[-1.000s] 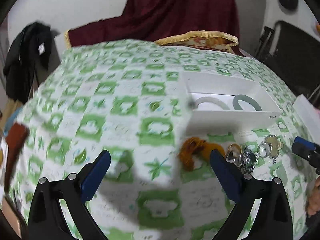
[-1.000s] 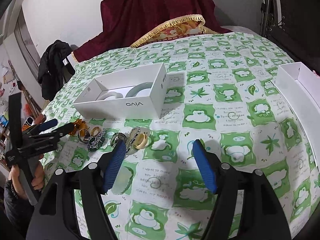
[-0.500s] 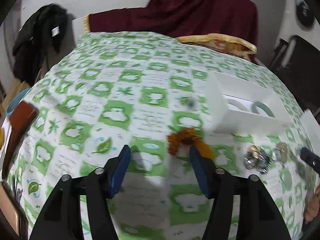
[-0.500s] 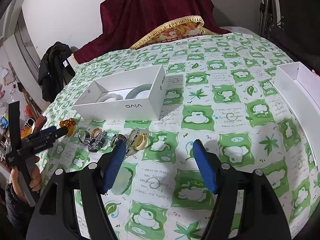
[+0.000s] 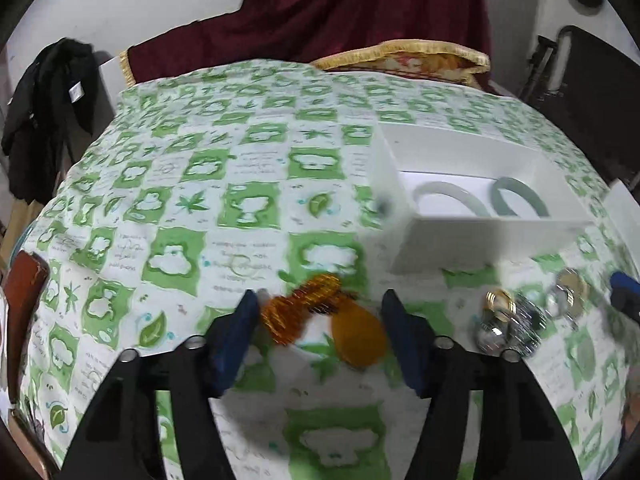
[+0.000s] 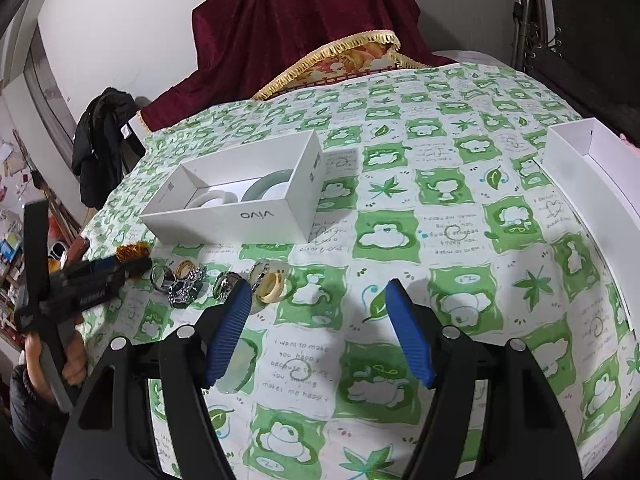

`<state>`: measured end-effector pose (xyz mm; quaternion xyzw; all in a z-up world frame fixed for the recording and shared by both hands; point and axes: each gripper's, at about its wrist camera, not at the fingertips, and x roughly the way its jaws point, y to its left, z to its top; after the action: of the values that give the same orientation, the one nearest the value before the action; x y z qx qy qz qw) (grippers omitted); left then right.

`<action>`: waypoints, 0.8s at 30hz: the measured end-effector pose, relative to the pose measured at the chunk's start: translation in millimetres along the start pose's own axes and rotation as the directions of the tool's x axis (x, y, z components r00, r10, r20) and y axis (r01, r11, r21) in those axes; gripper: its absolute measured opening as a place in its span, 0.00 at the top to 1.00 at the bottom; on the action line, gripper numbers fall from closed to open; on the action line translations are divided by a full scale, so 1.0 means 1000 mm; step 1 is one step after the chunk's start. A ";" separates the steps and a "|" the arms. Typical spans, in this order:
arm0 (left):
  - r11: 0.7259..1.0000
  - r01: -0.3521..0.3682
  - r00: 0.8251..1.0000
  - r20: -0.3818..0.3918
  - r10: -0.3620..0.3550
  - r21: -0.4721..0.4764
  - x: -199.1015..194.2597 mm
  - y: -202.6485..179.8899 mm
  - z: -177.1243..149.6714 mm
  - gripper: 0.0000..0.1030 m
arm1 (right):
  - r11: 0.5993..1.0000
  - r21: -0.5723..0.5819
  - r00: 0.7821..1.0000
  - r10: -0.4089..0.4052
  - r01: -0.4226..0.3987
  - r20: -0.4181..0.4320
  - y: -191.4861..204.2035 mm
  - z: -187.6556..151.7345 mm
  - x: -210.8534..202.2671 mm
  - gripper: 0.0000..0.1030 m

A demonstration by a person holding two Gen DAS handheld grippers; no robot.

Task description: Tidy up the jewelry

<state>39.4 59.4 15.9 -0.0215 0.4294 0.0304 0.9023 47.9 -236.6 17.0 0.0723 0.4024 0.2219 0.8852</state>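
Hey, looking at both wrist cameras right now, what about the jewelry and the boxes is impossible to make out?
- Orange beaded piece, left wrist view: motion blur; whether the open left gripper touches it is unclear.
- Ring pile, same view: blurred, uncountable.
- Two bangles in the white box, right wrist view: front wall hides their lower halves.
- Second white box: cut off by the frame edge, contents unseen.

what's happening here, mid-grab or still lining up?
Lining up. A person holds a gripper in each hand over a green-patterned tablecloth. The left gripper is open, its fingers either side of an orange beaded piece, not closed on it. The right gripper is open and holds nothing, beside a row of loose rings and bangles. Two pale bangles already lie in the white box.
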 end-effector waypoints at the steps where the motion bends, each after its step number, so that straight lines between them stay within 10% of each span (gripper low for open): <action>1: 1.000 0.023 1.000 0.002 -0.023 0.017 -0.003 -0.004 -0.003 0.47 | 1.000 0.008 1.000 0.013 -0.013 -0.003 -0.001 0.000 0.000 0.39; 9: 0.992 0.068 0.998 -0.005 -0.067 0.102 -0.007 -0.028 -0.012 0.50 | 0.996 -0.076 0.999 0.047 -0.049 -0.023 0.018 0.000 0.008 0.65; 19: 0.992 0.063 0.998 -0.011 -0.063 0.113 -0.006 -0.030 -0.013 0.40 | 0.978 -0.156 0.987 0.129 -0.142 -0.091 0.037 -0.017 0.002 0.63; 22: 0.992 0.062 0.998 -0.011 -0.061 0.112 -0.006 -0.030 -0.013 0.40 | 0.951 -0.297 0.992 0.052 -0.085 -0.117 0.064 -0.037 0.003 0.49; 24: 0.992 0.062 0.998 -0.011 -0.061 0.110 -0.005 -0.029 -0.012 0.40 | 0.933 -0.353 0.990 0.022 -0.070 -0.138 0.075 -0.044 0.006 0.56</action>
<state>28.7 29.1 12.8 0.0151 0.4332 -0.0214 0.9009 -6.7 -169.3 6.9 -0.0950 0.4112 0.3163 0.8496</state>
